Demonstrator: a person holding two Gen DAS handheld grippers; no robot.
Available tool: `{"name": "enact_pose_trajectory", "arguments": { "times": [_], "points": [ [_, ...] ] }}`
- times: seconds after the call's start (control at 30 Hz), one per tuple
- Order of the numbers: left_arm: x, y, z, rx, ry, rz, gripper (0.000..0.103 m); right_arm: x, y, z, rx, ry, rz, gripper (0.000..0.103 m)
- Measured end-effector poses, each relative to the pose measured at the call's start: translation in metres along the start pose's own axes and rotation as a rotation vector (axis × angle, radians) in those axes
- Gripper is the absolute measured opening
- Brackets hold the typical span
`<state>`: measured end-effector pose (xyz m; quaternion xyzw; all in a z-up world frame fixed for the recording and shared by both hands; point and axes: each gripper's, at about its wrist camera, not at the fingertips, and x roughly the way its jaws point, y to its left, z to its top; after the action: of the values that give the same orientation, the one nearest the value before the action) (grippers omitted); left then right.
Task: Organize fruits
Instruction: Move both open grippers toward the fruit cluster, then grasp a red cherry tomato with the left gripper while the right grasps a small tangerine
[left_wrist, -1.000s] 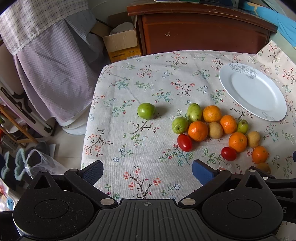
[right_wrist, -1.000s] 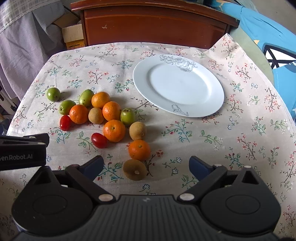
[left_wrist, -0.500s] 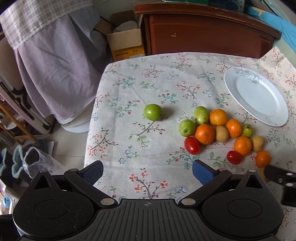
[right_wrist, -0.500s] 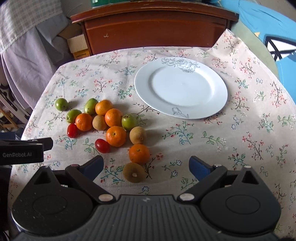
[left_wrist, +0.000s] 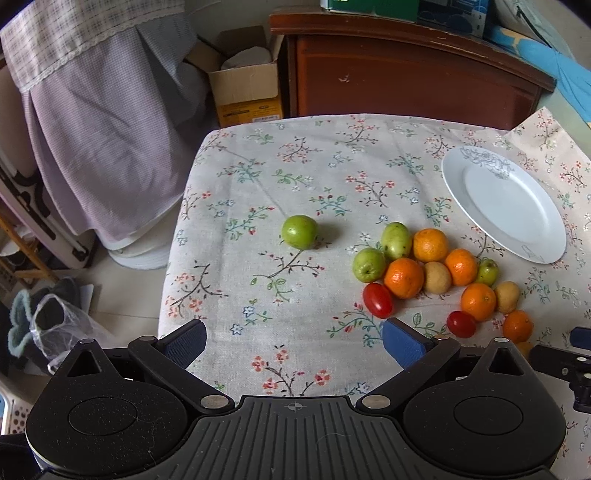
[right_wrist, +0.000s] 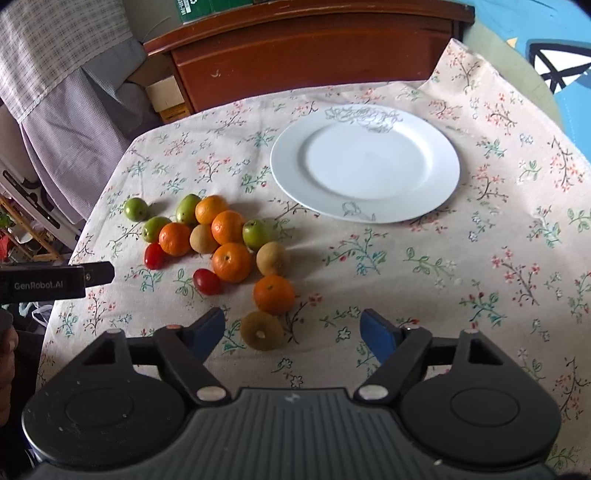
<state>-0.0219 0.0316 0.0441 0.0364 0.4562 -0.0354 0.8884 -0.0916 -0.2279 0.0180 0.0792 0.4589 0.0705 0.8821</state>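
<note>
A pile of oranges (left_wrist: 403, 277), green fruits (left_wrist: 368, 264), red tomatoes (left_wrist: 377, 300) and brown fruits (left_wrist: 437, 277) lies on the floral tablecloth (left_wrist: 295, 184). One green fruit (left_wrist: 299, 232) sits apart to the left. An empty white plate (right_wrist: 365, 162) stands behind the pile; it also shows in the left wrist view (left_wrist: 506, 206). My left gripper (left_wrist: 293, 341) is open and empty above the cloth's near edge. My right gripper (right_wrist: 293, 330) is open, with a brown kiwi-like fruit (right_wrist: 262, 330) between its fingers, untouched. An orange (right_wrist: 273, 294) lies just beyond it.
A dark wooden cabinet (left_wrist: 406, 74) stands behind the table. A cardboard box (left_wrist: 245, 92) and checked cloth (left_wrist: 99, 122) are at the back left. The table's left edge drops to a cluttered floor (left_wrist: 55, 314). The left gripper's body shows in the right wrist view (right_wrist: 55, 282).
Both grippers have lifted and pulled back a little, so the table looks further away. The right gripper has shifted so the kiwi-like fruit sits between its fingers. No fruit has moved.
</note>
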Motion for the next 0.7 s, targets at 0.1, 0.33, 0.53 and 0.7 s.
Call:
{"name": "enact_pose_trajectory", "arguments": {
  "times": [0.1,0.33,0.53,0.7],
  "points": [
    [0.004,-0.005,0.0,0.014,-0.001,-0.008,0.101,0.004,-0.004,0.0,0.028,-0.005,0.004,0.072],
    [0.006,-0.013,0.0,0.03,-0.04,-0.07,0.095,0.011,-0.006,0.001,0.075,-0.008,0.032,0.06],
    [0.018,-0.02,0.0,0.042,-0.034,-0.08,0.082,0.014,-0.004,0.002,0.071,-0.004,0.04,0.054],
    [0.025,-0.028,0.0,0.059,-0.039,-0.104,0.068,0.016,-0.003,0.003,0.074,-0.004,0.047,0.052]
  ]
}}
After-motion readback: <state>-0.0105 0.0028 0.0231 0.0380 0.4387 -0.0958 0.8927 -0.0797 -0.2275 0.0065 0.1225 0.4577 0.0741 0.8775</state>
